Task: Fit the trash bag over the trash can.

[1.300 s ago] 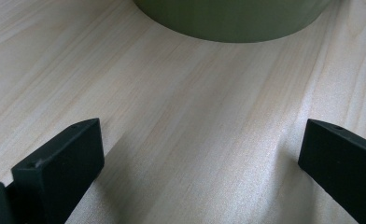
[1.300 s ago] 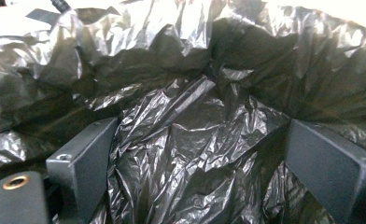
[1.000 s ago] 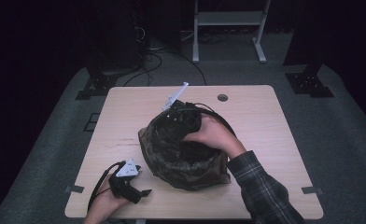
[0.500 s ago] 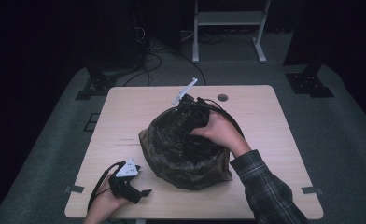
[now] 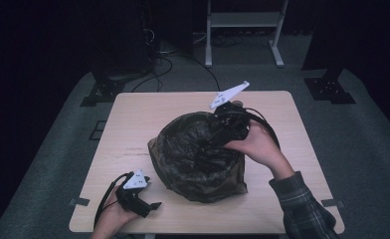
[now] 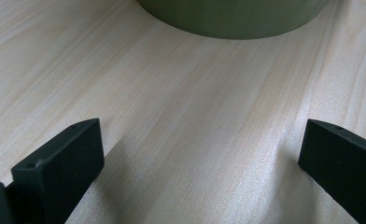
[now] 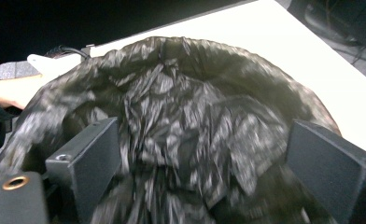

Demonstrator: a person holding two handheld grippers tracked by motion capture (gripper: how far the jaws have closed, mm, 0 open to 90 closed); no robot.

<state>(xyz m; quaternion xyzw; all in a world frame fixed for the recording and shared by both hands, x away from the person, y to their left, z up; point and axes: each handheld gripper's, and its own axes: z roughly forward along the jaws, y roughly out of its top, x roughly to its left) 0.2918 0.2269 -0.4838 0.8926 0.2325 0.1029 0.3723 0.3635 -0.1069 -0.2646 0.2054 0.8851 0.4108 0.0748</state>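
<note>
A round olive bin lined with a crinkled black plastic bag (image 5: 195, 152) stands mid-table, the bag's mouth open and folded over the rim. My right gripper (image 5: 223, 132) is open at the bag's far right rim, tilted down toward the inside. In the right gripper view its wide-apart jaws frame the black bag (image 7: 186, 102), and nothing sits between them. My left gripper (image 5: 151, 204) rests open on the table near the front left, just short of the bin. The left gripper view has bare wood between the jaws and the bin's olive base (image 6: 232, 18) ahead.
The light wooden table (image 5: 133, 124) has free surface to the left and behind the bin. A black cable (image 5: 102, 204) loops from my left gripper at the front edge. Beyond the table, a white metal stand (image 5: 243, 22) and dark equipment feet stand on grey floor.
My right gripper has moved from the top of the bag back and right to its far rim, and the bag's mouth now gapes open. The left gripper has stayed put.
</note>
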